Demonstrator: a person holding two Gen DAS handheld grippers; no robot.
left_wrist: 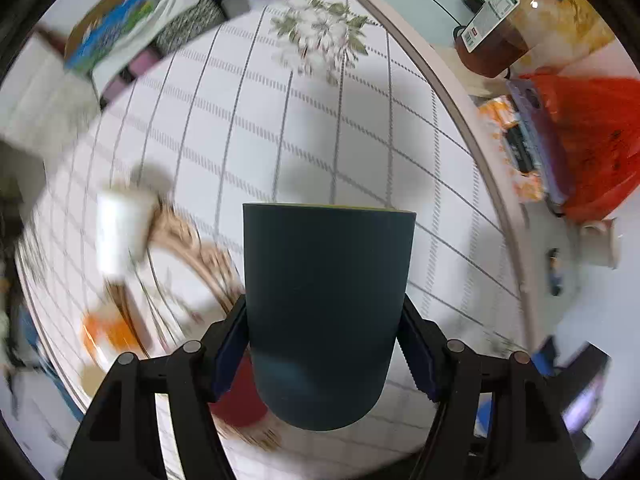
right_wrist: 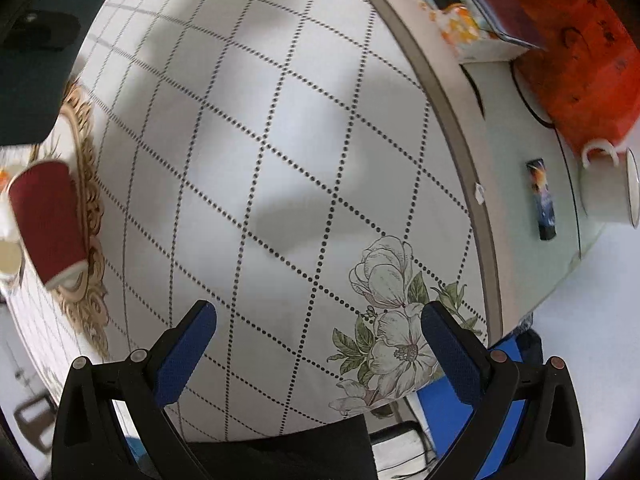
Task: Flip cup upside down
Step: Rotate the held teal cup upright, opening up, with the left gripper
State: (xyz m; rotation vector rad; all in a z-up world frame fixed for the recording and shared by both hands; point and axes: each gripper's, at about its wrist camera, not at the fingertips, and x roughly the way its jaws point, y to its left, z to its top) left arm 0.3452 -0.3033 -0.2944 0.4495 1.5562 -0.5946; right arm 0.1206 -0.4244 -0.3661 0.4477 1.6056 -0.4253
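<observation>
My left gripper is shut on a dark teal cup, its blue pads pressed on both sides. The cup is held above the white checked tablecloth, its rounded base toward the camera and its yellow-edged rim pointing away. The same cup shows at the top left of the right wrist view. My right gripper is open and empty above the tablecloth, near a printed flower.
A red cup lies on a gold-rimmed tray at the left, with a white cup and an orange thing. A white mug, a small dark box, an orange bag and a jar are beyond the table's curved edge.
</observation>
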